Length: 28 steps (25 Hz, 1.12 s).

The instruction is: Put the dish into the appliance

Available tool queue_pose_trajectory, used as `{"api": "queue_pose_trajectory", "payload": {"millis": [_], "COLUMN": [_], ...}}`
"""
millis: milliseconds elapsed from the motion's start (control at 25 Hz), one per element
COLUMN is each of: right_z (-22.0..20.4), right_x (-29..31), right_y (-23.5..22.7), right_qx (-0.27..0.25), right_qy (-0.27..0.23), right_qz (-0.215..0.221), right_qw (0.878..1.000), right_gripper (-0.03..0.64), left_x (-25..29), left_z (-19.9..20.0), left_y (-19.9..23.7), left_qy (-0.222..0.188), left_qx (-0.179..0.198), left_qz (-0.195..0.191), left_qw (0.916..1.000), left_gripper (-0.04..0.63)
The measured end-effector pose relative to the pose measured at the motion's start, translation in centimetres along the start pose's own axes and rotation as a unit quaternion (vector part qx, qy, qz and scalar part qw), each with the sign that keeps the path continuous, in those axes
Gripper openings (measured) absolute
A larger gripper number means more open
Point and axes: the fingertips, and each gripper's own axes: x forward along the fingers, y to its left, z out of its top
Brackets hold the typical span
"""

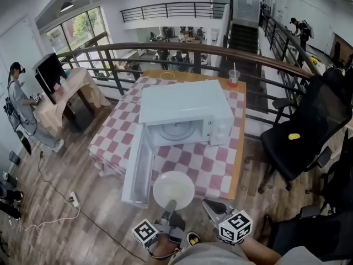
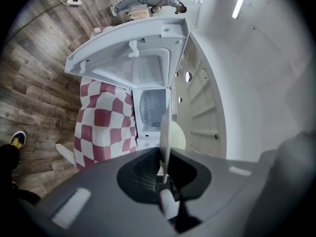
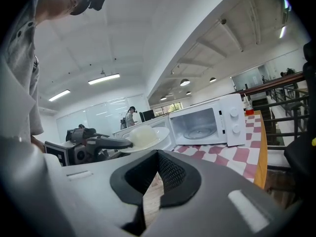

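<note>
Up on a mezzanine with a wood-plank floor (image 1: 83,164) and a curved dark railing (image 1: 165,47), a bench (image 1: 238,148) stands under a red-and-white checked cloth (image 1: 215,164). On it sits a white microwave (image 1: 185,112) with its door (image 1: 138,167) swung wide open past the bench's near edge. The left gripper (image 1: 170,205) is clamped on the near rim of a white plate (image 1: 173,190), holding it level in the air just in front of the bench, beside the open door and outside the oven cavity. The right gripper (image 1: 209,205) hangs beside it, its jaws closed with nothing between them. A black office chair (image 1: 303,131) stands to the right, and a red cup (image 1: 234,77) sits at the bench's far corner.
</note>
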Motion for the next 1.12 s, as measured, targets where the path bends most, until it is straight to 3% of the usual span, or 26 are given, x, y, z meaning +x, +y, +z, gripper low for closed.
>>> {"api": "queue_pose_trajectory", "payload": {"millis": [1120], "right_z": [0.3], "right_x": [1.3], "right_y": [-0.5], "right_qx": [-0.012], "right_qy": [-0.003], "right_qz": [-0.012], "right_qw": [1.0], "right_gripper": [-0.002], "left_x": [2.1], "left_z": [-0.5], "left_y": [0.1], "left_qy": [0.025], "left_qx": [-0.004], "left_qz": [-0.007], "left_qw": [0.9997], "left_gripper": [0.034]}}
